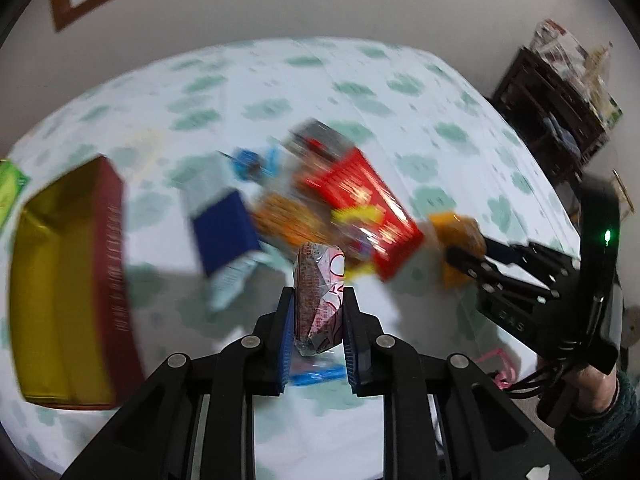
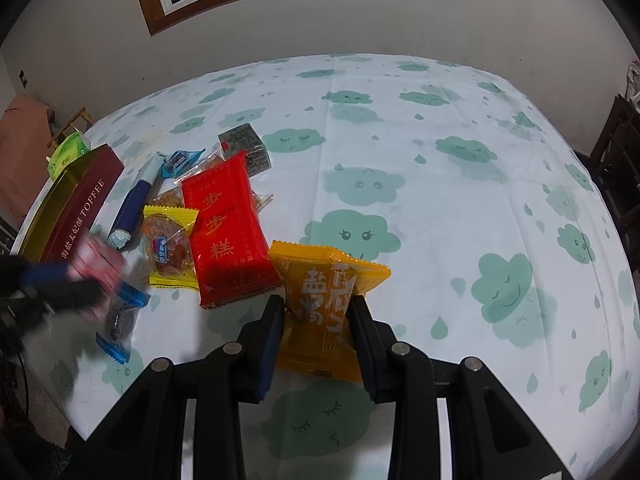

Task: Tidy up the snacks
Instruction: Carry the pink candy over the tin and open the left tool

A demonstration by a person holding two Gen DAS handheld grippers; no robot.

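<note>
My left gripper (image 1: pixel 317 294) is shut on a pink-and-white wrapped snack (image 1: pixel 320 280), held above the cloud-print tablecloth; the view is blurred by motion. In the right wrist view it shows as a blur (image 2: pixel 60 284) at the left, beside the toffee box. My right gripper (image 2: pixel 317 300) is shut on an orange packet (image 2: pixel 324 292), just right of the pile. The pile holds a red packet (image 2: pixel 228 232), a yellow-edged packet (image 2: pixel 170 244), a dark blue stick packet (image 2: pixel 134 204) and a blue-ended candy (image 2: pixel 120 320). The maroon toffee box (image 1: pixel 112 240) stands open at the left, its gold inside bare.
A grey speckled packet (image 2: pixel 246 148) lies behind the pile. A green tissue pack (image 2: pixel 70 150) sits past the box at the table's left edge. Dark wooden shelves (image 1: pixel 560 112) stand off the right side. A person's hand (image 1: pixel 592 384) holds the right gripper.
</note>
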